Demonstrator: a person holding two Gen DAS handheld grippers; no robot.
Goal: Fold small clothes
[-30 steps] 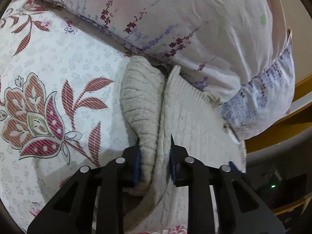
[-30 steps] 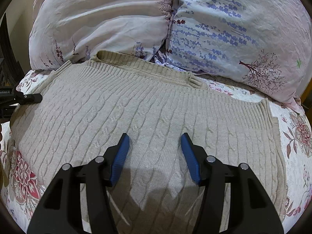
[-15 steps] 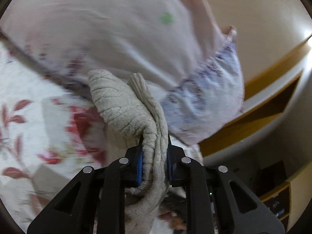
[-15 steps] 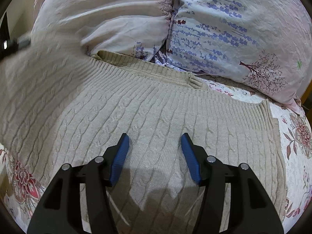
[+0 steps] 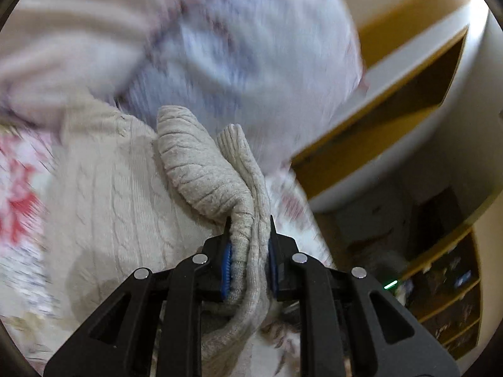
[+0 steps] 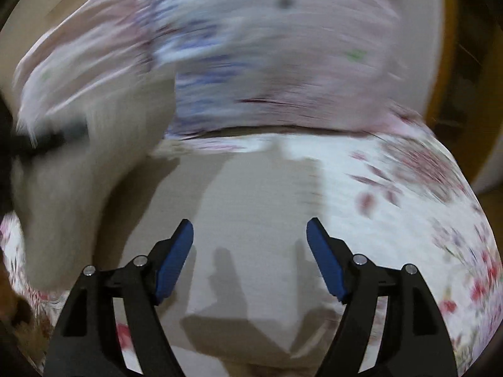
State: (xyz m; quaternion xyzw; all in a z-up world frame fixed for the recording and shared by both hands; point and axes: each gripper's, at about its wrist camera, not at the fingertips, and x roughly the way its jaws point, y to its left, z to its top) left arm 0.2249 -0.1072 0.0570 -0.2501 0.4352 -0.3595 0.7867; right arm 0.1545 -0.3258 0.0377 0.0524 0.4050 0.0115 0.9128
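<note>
A bunched fold of the beige sweater (image 5: 201,169) is clamped between the pads of the left gripper (image 5: 248,265), whose jaws stand nearly together on the knit. The gripped part is raised above the rest of the sweater, which is spread on the floral bed (image 6: 408,220) near the pillows (image 6: 283,62) at its far edge. The right gripper (image 6: 250,260) is held over the flat knit; its jaws have just been opening and stand wide, with nothing between them.
</note>
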